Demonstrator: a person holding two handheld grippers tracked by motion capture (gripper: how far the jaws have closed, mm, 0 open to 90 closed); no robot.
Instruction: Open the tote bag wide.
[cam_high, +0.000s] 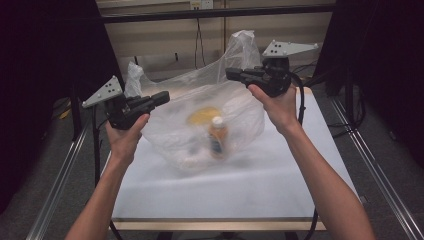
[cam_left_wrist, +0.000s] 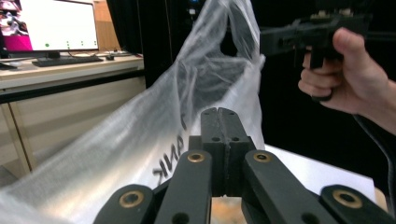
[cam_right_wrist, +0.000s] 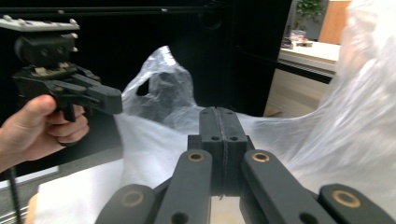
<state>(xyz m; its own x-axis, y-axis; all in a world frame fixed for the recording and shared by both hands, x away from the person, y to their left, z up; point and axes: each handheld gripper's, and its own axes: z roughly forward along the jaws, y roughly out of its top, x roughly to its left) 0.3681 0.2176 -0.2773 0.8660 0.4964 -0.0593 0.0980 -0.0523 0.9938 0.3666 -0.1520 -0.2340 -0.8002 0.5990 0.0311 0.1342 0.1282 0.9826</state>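
Observation:
A clear plastic bag hangs stretched between my two grippers above the white table. Inside it are an orange bottle with a white cap, a yellow item and something pale at the bottom, all blurred. My left gripper is shut on the bag's left rim, and its jaws are pressed together against the film. My right gripper is shut on the right rim, held higher. Its own view shows the closed gripper with the bag rising beside it. Both handle loops stand free.
Black curtains flank the table. Metal rails run along both sides. A desk with a monitor and keyboard stands beyond the bag in the left gripper view. Cables trail from both grippers.

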